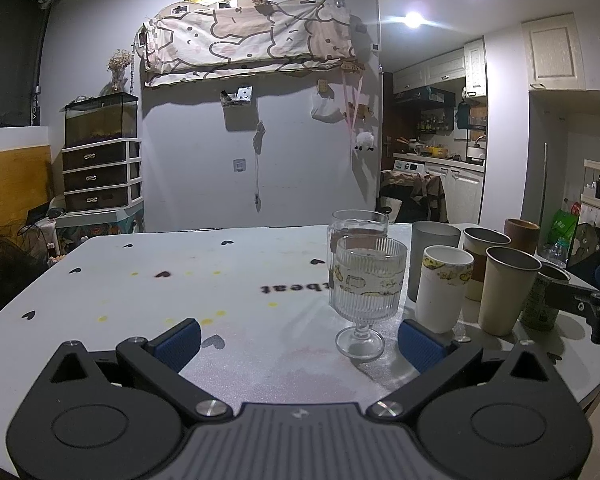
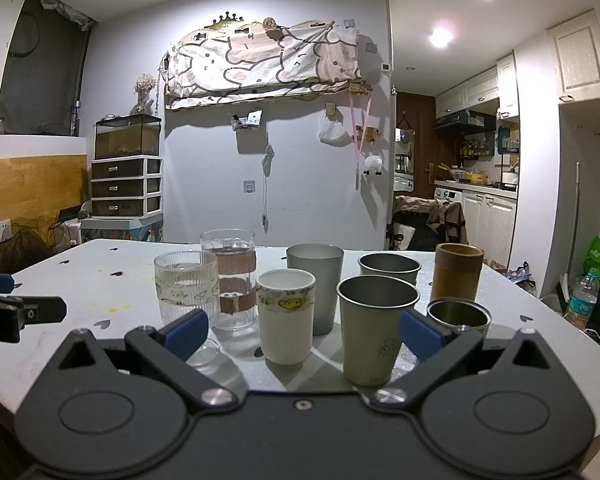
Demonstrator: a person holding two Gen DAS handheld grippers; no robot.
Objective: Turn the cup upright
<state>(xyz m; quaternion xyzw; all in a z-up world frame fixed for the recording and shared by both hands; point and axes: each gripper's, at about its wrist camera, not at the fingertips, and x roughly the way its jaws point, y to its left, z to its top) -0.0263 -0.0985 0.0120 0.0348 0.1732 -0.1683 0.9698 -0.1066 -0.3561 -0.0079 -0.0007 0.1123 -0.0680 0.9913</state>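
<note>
your left gripper (image 1: 298, 342) jaws wide, holding nothing | ribbed stemmed glass (image 1: 366, 290) upright just ahead, toward the tabletop's (image 1: 140, 300) right edge | white cup (image 2: 286, 316) and metal tumbler (image 2: 374, 326) upright between your right gripper's (image 2: 304, 336) wide jaws, untouched

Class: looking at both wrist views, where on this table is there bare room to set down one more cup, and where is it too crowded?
Free: the table left of the ribbed goblet, up to the far edge. Crowded: right side, from goblet and white cup to the brown cup.
</note>
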